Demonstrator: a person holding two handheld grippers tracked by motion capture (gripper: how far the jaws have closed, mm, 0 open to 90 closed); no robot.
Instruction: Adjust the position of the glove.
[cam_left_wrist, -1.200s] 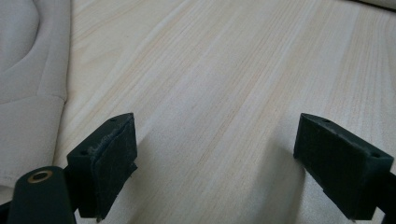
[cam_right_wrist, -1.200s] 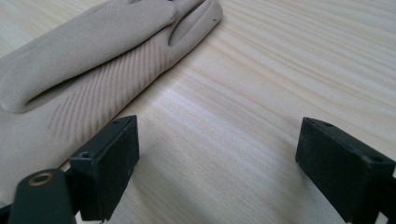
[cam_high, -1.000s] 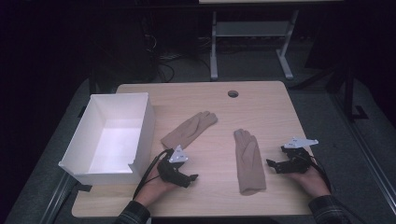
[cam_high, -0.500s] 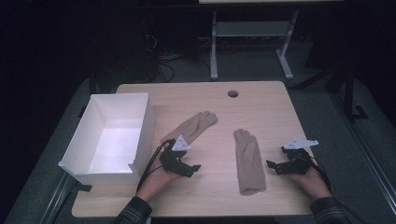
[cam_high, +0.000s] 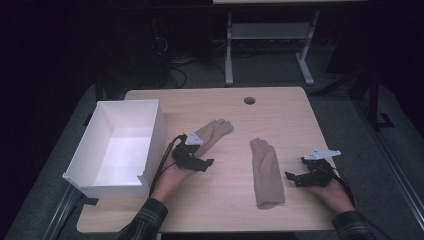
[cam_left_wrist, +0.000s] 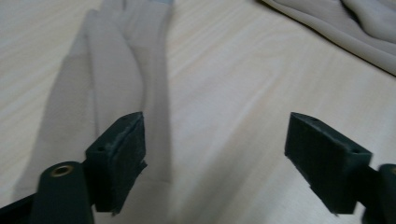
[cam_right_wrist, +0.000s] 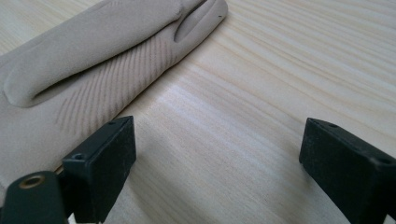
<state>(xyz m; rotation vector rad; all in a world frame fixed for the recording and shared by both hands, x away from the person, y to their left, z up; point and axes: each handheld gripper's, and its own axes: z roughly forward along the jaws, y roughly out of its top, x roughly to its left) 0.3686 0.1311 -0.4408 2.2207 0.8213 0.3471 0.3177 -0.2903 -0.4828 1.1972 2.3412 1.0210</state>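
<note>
Your left gripper (cam_high: 200, 161) sits spread by the left glove (cam_high: 212, 132), maybe touching its cuff; your right gripper (cam_high: 295, 177), spread too, waits beside the right glove (cam_high: 266, 172) near the table's (cam_high: 290, 110) front edge.

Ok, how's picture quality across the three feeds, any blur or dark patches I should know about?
High view: table lit, surroundings nearly black, white box bright inside. Left gripper view: soft focus, the glove smeared, left claw casting shadow. Right gripper view: sharper, ribbing on the glove readable, right claw slightly blurred.
</note>
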